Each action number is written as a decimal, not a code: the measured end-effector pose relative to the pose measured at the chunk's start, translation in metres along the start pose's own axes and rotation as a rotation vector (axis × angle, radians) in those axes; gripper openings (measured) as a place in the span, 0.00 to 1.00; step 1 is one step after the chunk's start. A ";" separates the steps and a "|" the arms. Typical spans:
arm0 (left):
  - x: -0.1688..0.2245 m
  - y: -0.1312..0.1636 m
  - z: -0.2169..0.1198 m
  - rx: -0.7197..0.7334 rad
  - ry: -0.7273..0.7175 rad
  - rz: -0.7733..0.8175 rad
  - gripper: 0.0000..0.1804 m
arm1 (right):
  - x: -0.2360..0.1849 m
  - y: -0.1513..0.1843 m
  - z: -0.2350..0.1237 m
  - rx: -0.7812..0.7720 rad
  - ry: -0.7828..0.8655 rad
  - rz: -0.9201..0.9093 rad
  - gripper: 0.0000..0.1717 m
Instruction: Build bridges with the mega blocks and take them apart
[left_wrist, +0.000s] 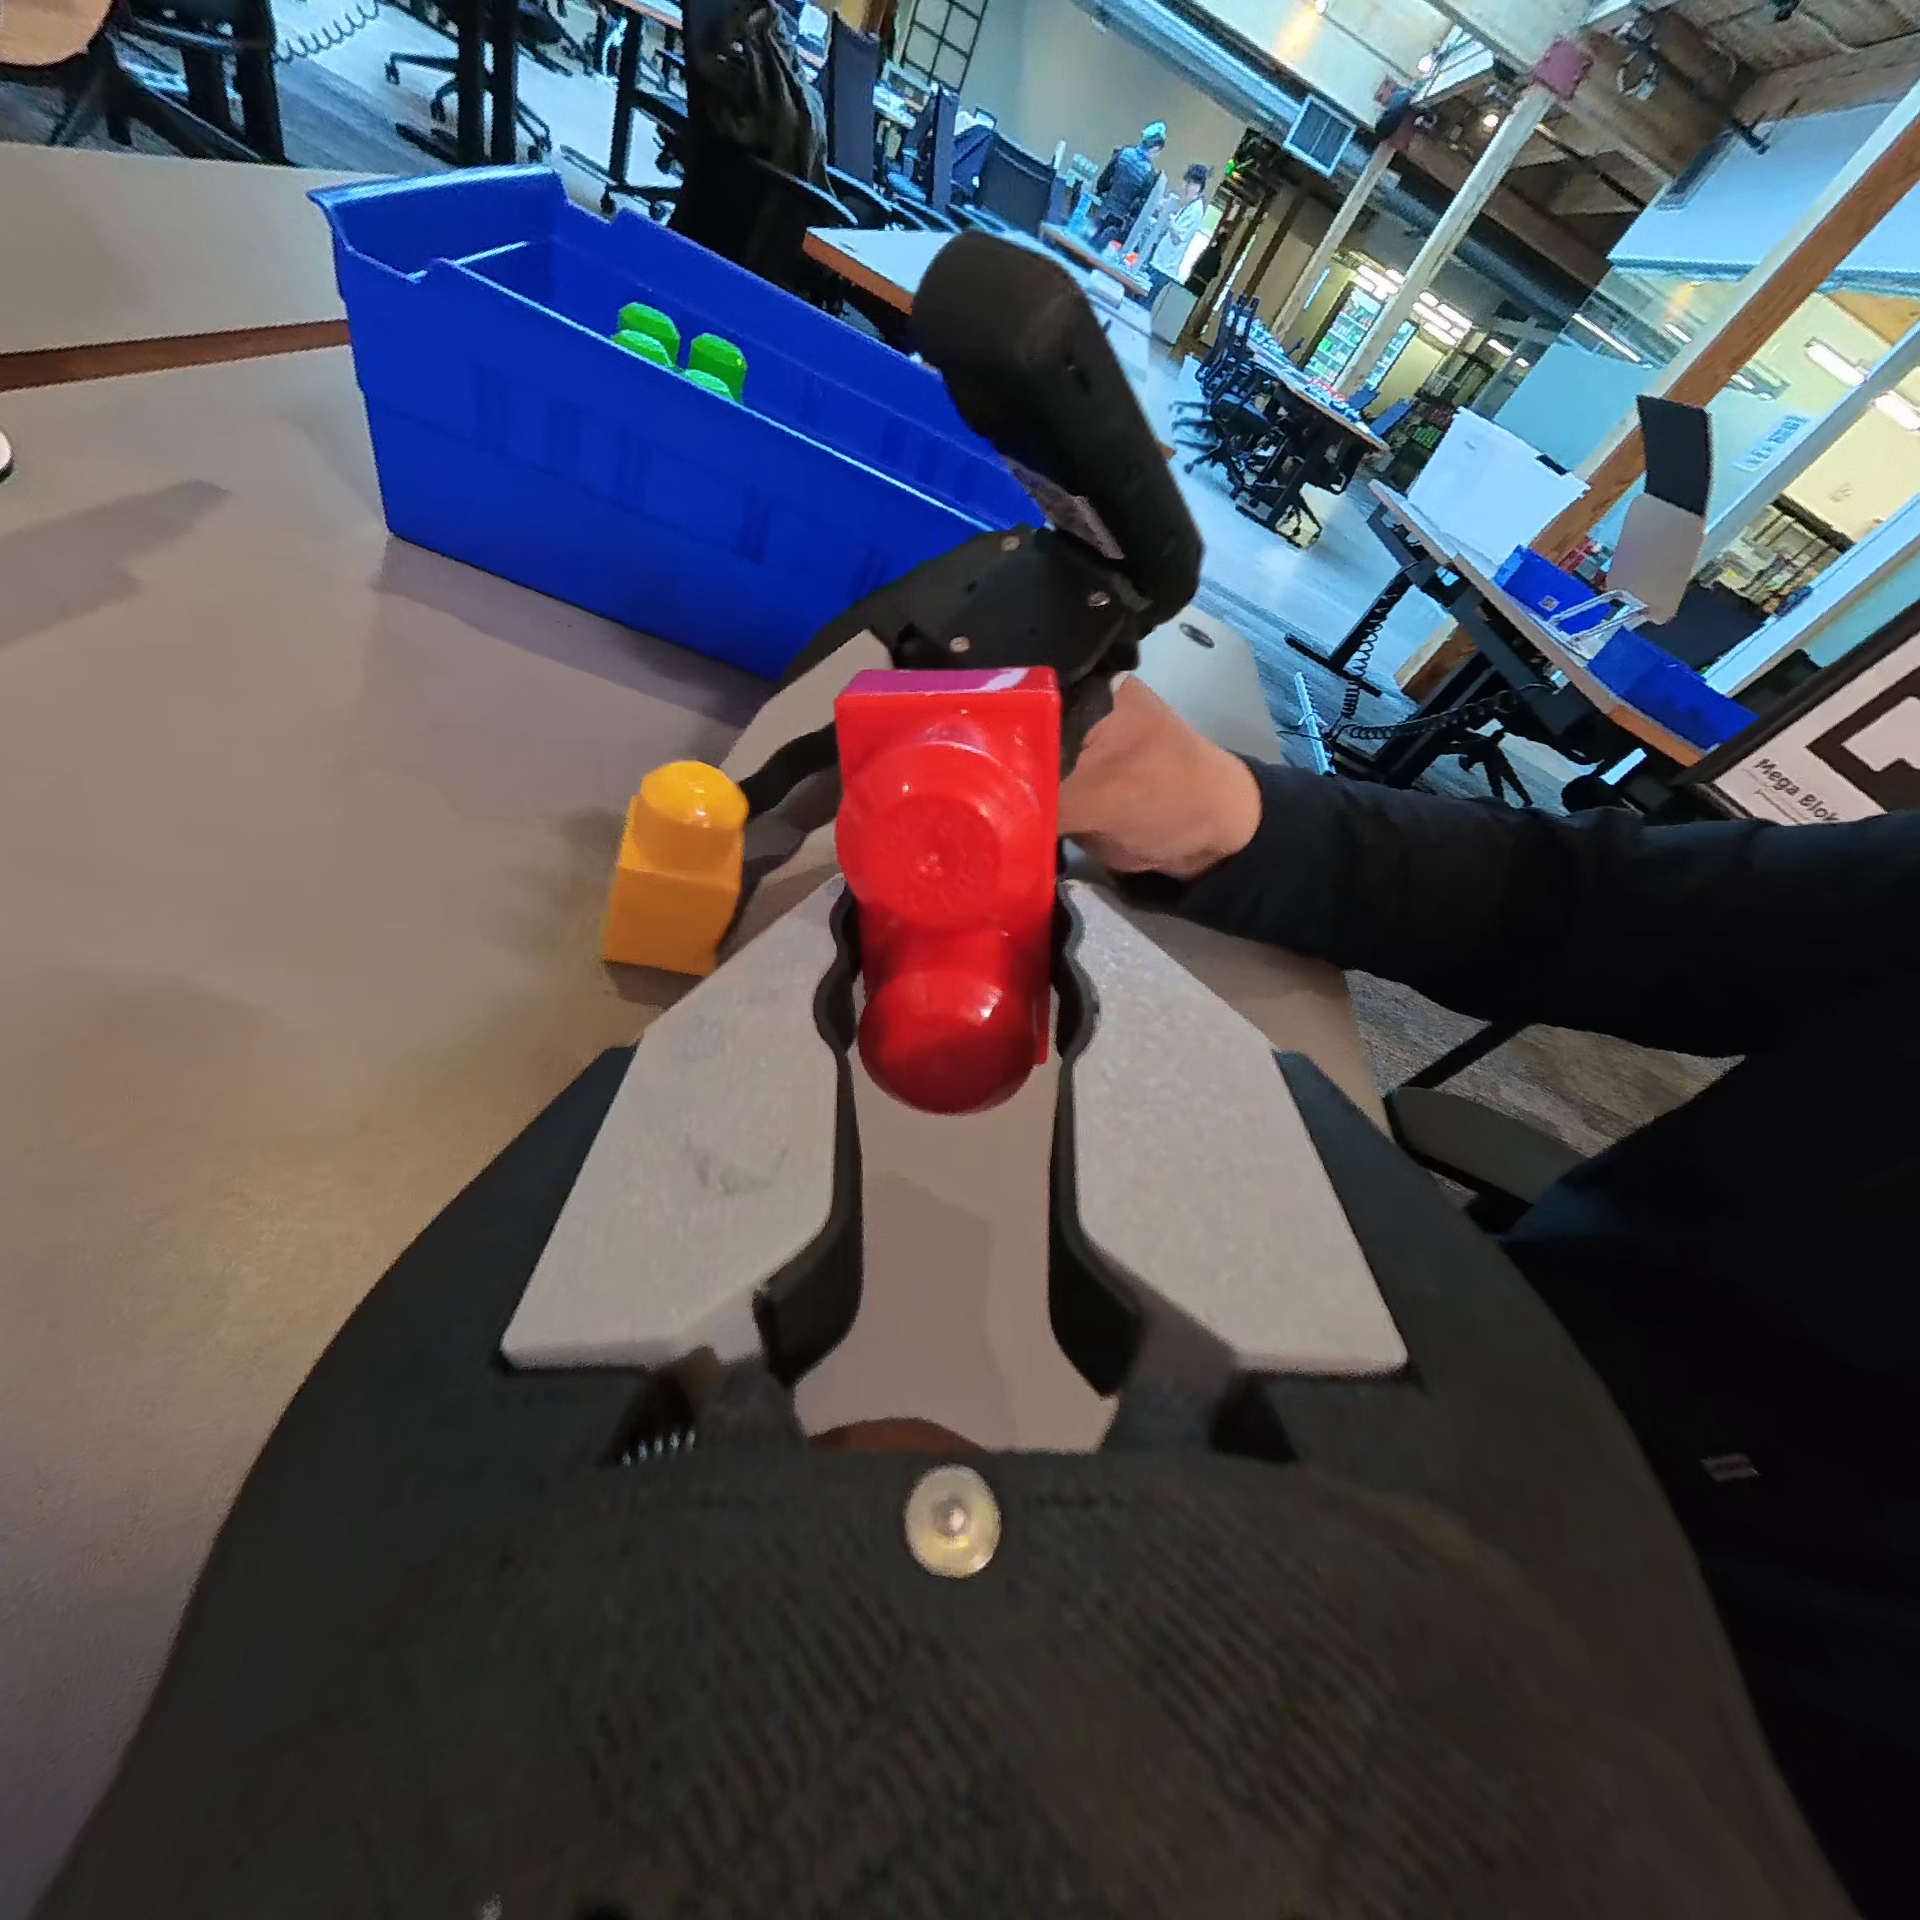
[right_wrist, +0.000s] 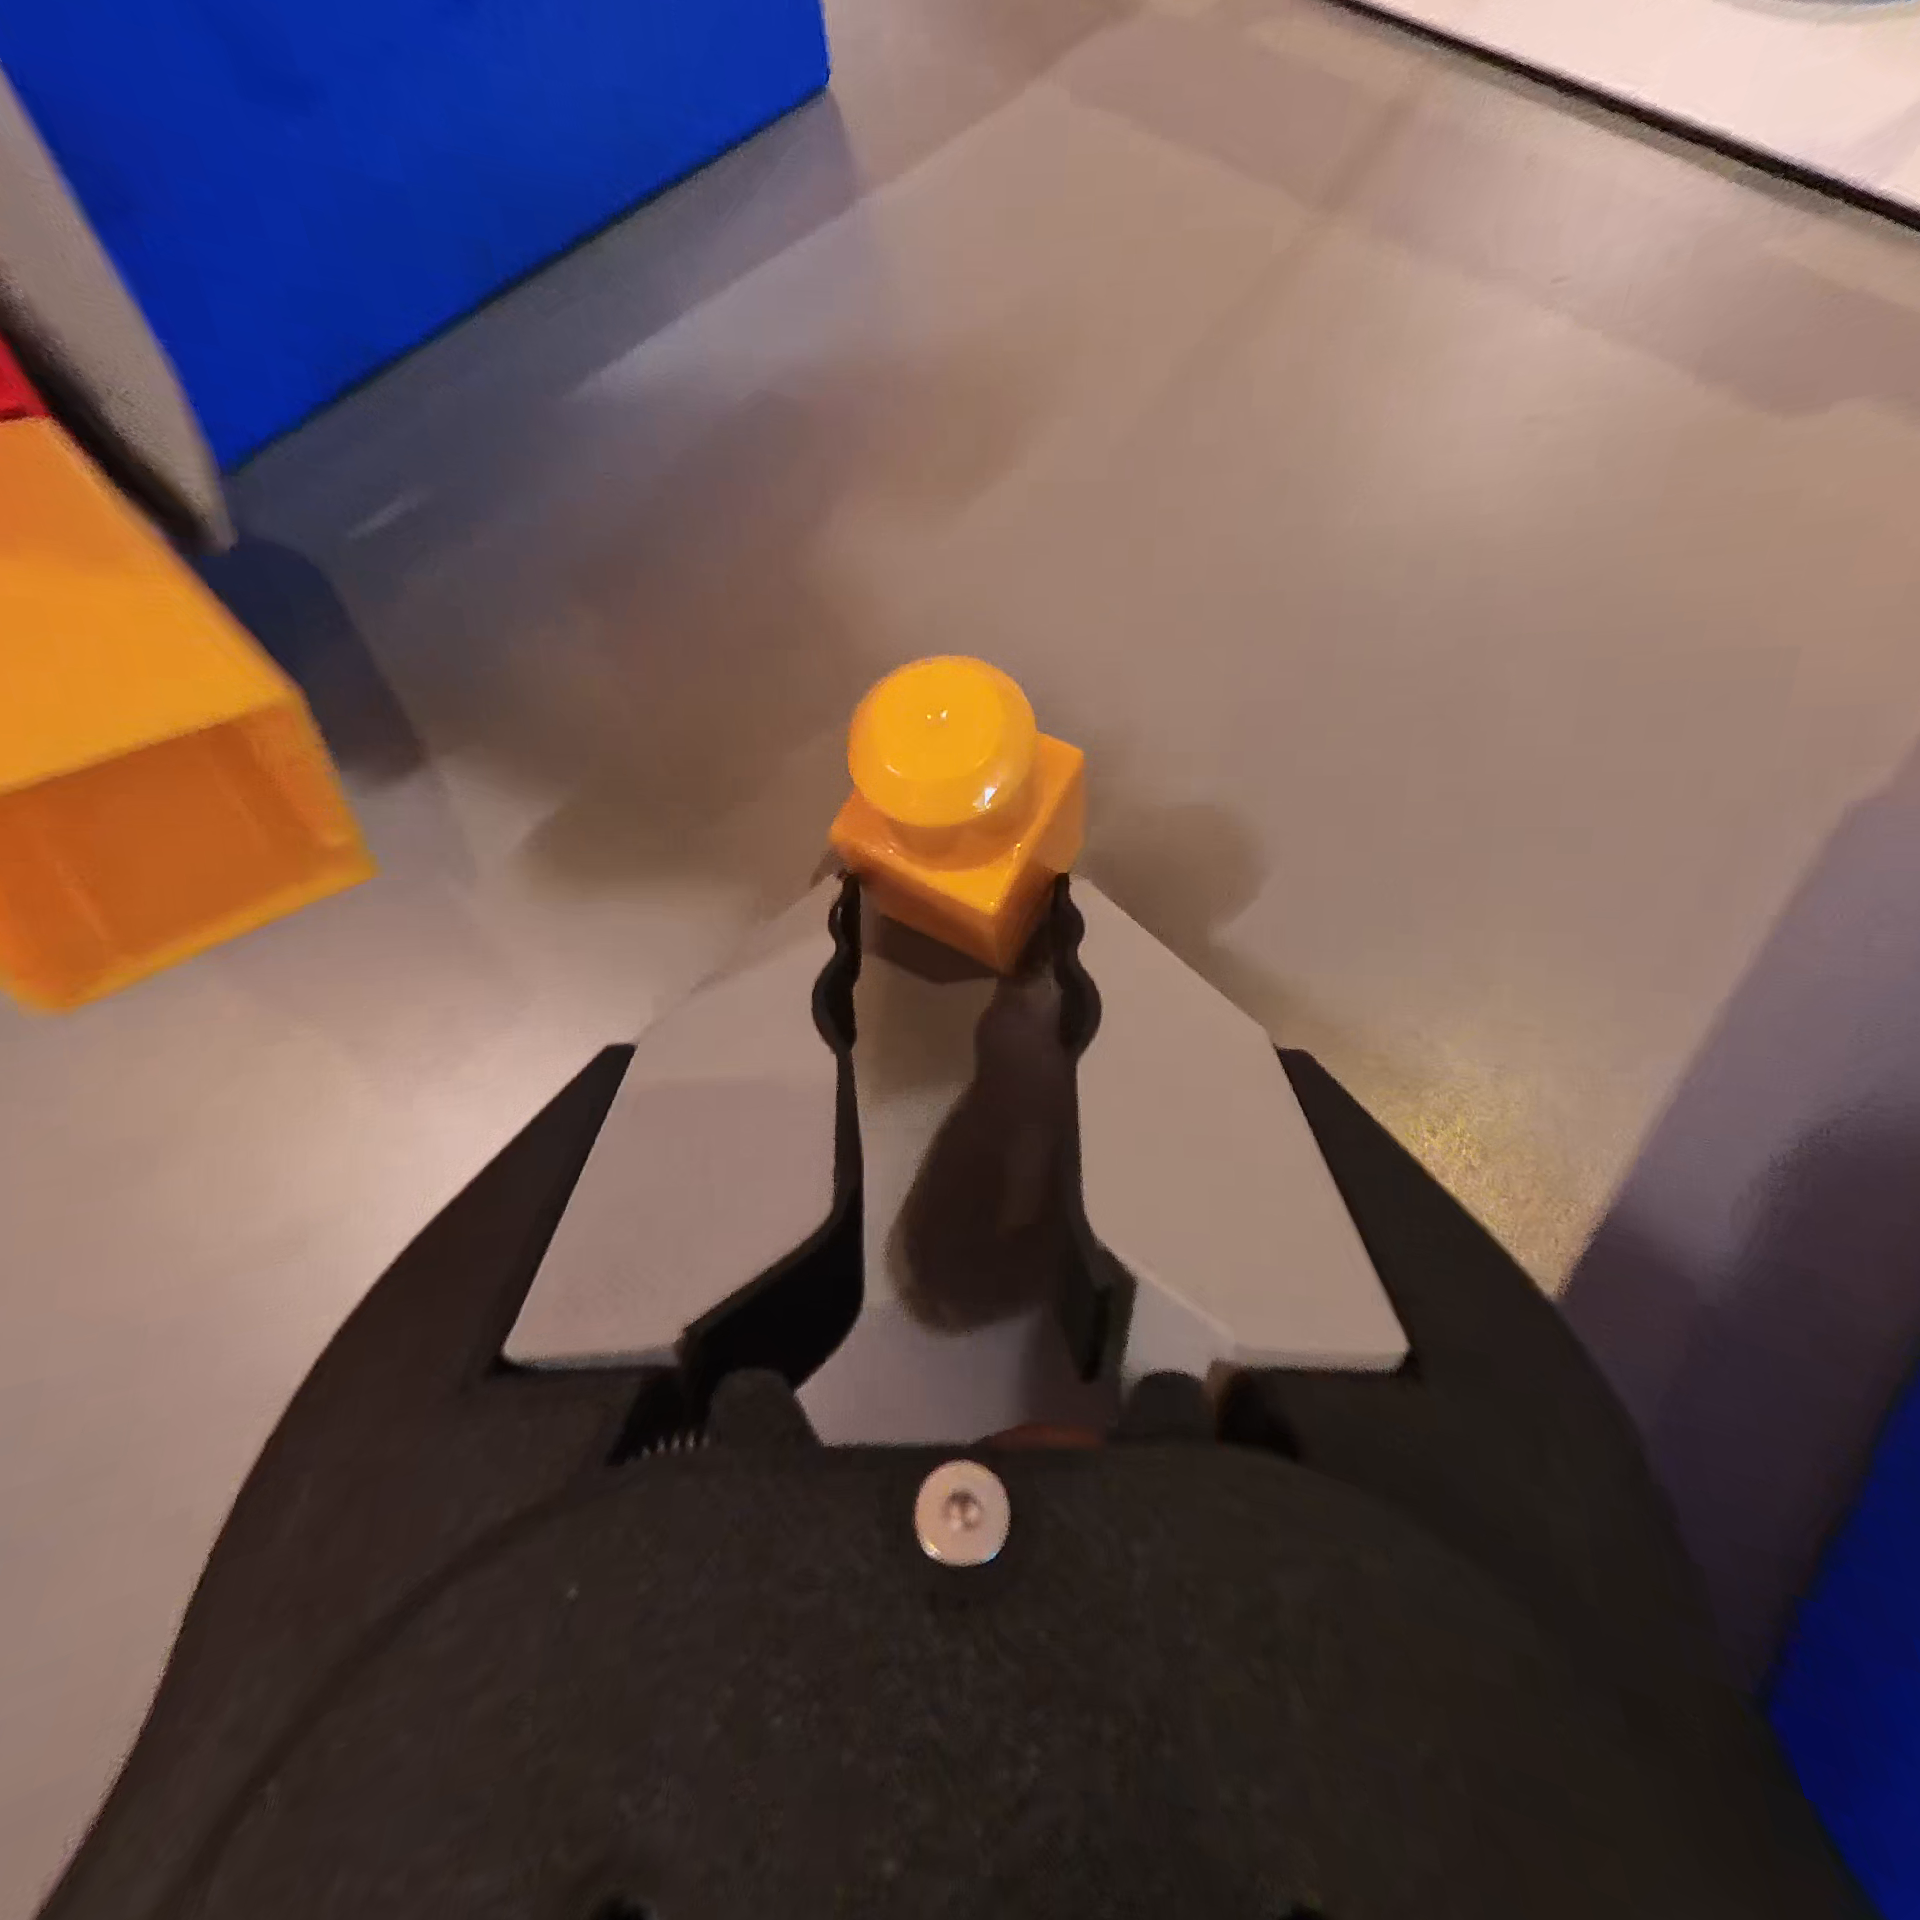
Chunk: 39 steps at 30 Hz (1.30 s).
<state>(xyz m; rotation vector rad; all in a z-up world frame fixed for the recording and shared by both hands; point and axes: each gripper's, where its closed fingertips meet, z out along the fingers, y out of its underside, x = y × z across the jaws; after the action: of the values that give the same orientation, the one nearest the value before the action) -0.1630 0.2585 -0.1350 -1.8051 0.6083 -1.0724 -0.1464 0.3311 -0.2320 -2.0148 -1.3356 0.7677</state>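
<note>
My left gripper is shut on a red two-stud block, with both pads on its sides and the studs facing the camera. A small orange one-stud block stands on the grey table just left of it. In the right wrist view my right gripper is shut on this orange block, held at the very fingertips and turned at an angle. The right gripper's black body and the hand on it show behind the red block. A second orange block, hollow base showing, sits at the left edge below a sliver of red.
A blue bin with green blocks stands on the table behind the grippers; its wall also shows in the right wrist view. A white sheet lies at the far right. A sleeved arm reaches in from the right.
</note>
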 end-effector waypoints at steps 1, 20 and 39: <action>-0.002 0.001 0.000 -0.003 -0.008 -0.005 0.19 | -0.004 0.003 -0.004 -0.025 -0.019 -0.027 0.19; -0.005 0.014 0.003 -0.065 0.001 -0.009 0.19 | -0.003 0.024 -0.034 -0.258 0.041 -0.179 0.23; 0.021 0.008 -0.001 -0.035 0.146 0.025 0.19 | -0.052 -0.032 -0.091 0.205 -0.256 -0.249 0.19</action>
<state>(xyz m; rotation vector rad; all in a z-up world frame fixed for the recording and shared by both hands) -0.1527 0.2383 -0.1334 -1.7549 0.7396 -1.1903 -0.1153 0.2785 -0.1411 -1.5953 -1.5465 1.0243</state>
